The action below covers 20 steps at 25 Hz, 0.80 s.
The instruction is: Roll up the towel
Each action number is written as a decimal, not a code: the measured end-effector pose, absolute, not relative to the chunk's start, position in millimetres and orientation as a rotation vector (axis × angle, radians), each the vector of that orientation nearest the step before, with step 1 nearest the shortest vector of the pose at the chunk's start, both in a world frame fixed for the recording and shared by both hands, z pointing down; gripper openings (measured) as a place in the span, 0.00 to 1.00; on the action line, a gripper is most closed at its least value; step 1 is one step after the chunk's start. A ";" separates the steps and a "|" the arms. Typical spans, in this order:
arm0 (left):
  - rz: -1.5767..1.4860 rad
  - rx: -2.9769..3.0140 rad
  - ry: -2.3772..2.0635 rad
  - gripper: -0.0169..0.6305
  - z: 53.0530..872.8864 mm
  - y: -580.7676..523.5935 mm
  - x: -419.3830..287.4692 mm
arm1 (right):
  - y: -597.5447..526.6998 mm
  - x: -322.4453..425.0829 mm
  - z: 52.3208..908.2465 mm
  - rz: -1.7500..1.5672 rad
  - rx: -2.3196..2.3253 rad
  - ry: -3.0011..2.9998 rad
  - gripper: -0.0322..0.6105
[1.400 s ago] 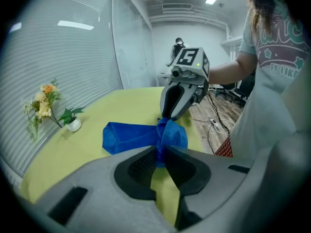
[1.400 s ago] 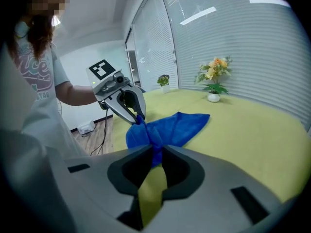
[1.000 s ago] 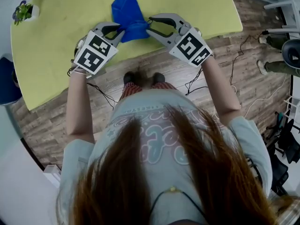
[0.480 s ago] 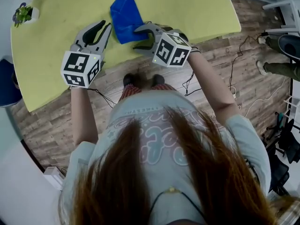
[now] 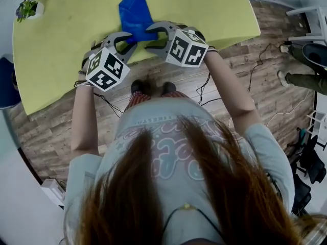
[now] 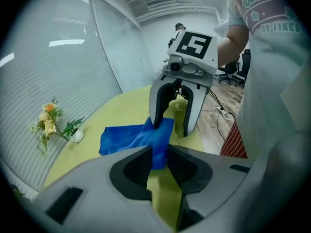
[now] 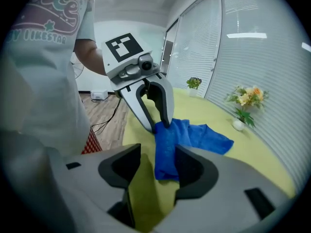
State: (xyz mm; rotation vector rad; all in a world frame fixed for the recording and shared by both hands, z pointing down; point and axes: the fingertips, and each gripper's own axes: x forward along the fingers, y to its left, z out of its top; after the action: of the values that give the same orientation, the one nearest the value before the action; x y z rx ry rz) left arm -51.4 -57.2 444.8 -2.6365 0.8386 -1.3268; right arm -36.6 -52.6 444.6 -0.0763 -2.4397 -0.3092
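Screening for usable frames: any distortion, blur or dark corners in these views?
Head view: fisheye bends the table edge; towel sharp. Left gripper view: black corners, left tool soft up close. Right gripper view: black corners too, bright streaks on the blinds.

The left gripper and right gripper, jaws just opening, are flanking the blue towel at its near end, apparently straddling it.

Your head camera looks steeply down from well above, over your own shoulders, onto the near edge of the surface. Each gripper camera rides low, close behind its own jaws, and looks along them across the surface. The left one faces the right gripper, the right one the left gripper. All three views share the towel.
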 end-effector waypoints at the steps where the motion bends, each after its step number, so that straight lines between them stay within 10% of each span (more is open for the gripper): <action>1: -1.348 -2.613 0.824 0.14 444.9 -55.8 -54.2 | -52.3 -33.9 444.2 -0.319 -0.076 -2.440 0.40; 20: -1.468 -2.334 0.704 0.20 452.4 -74.7 -63.6 | -68.0 -29.6 449.0 -0.461 -0.088 -2.383 0.23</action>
State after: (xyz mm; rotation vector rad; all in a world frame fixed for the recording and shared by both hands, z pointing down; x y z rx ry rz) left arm -63.6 -74.7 452.4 -2.3341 0.7040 -1.4675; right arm -29.6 -68.0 449.0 -0.0884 -2.3831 -0.4605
